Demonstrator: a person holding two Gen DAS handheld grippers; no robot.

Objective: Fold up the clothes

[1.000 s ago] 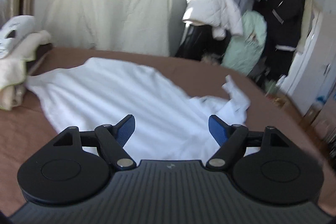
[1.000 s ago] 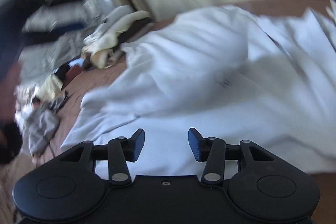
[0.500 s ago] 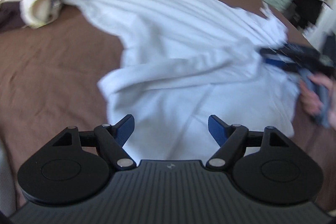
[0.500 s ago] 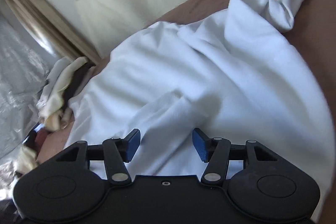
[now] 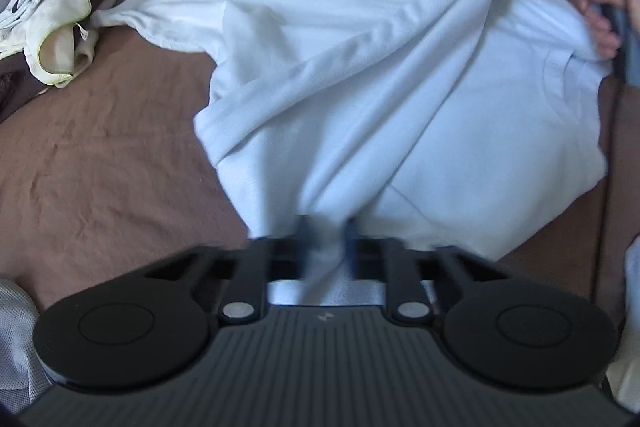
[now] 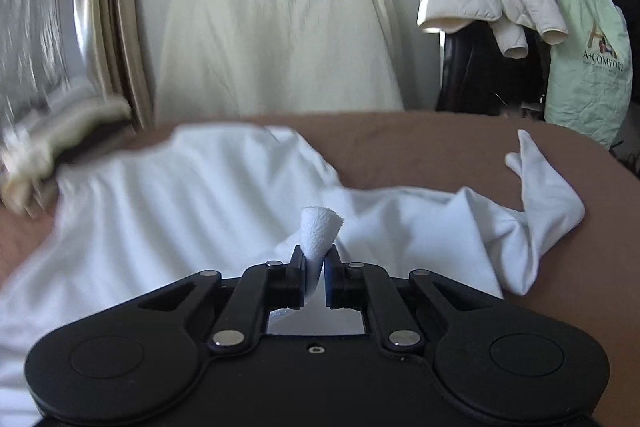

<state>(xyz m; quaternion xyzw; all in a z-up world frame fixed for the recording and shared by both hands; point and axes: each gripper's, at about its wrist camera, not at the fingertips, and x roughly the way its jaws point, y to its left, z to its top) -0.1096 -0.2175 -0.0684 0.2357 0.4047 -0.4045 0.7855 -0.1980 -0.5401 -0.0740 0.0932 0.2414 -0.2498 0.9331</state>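
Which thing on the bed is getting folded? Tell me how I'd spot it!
Look at the big brown bed. Spread across its middle lies a white T-shirt, much bigger than anything else there. Unlike the small cream bundle of clothes at the bed's far left edge, it is plain bright white, and both tools pinch its cloth: the left tool and the right tool.
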